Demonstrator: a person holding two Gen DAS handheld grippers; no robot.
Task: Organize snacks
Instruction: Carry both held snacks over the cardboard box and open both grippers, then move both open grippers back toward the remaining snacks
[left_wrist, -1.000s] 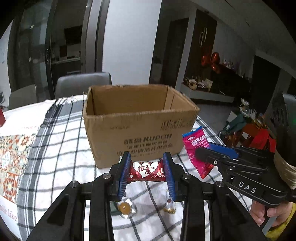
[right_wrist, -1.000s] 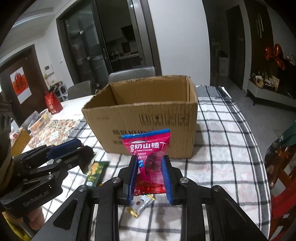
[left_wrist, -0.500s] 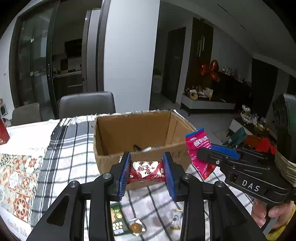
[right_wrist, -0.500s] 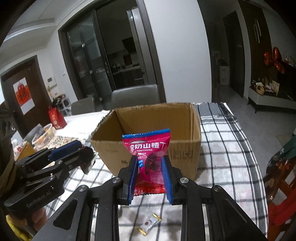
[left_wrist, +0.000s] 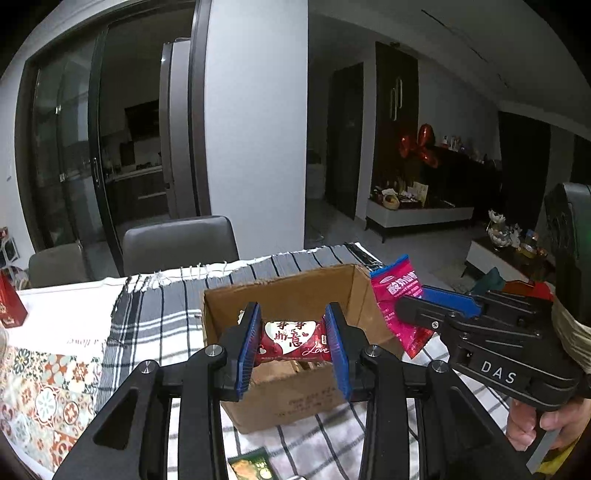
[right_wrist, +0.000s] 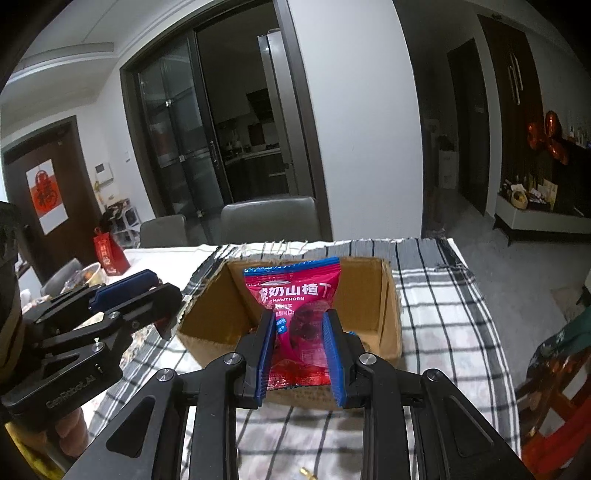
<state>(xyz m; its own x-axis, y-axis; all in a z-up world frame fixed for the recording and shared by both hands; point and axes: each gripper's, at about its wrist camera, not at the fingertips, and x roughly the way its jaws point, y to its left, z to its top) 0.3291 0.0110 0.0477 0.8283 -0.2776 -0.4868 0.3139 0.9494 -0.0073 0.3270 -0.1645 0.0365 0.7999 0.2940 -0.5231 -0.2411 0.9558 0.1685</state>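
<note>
An open cardboard box (left_wrist: 295, 398) (right_wrist: 388, 295) stands on the checked tablecloth. My left gripper (left_wrist: 293, 343) is shut on a dark red candy wrapper with a white heart (left_wrist: 293, 341), held over the box's near part. My right gripper (right_wrist: 299, 343) is shut on a pink hawthorn snack packet (right_wrist: 295, 295), which stands upright over the box opening. In the left wrist view the right gripper (left_wrist: 413, 306) and its pink packet (left_wrist: 399, 295) show beside the box's right corner. The left gripper (right_wrist: 170, 310) shows at the left in the right wrist view. Some packets lie inside the box.
A green snack packet (left_wrist: 251, 465) lies on the checked cloth (left_wrist: 155, 317) near the front edge, and a small gold candy (right_wrist: 306, 472) too. Grey chairs (left_wrist: 177, 240) stand behind the table. A red gift bag (right_wrist: 109, 256) and bowls sit at the left.
Both grippers rose and came forward with their snacks, from in front of the box wall to over its opening. The box interior came into view.
</note>
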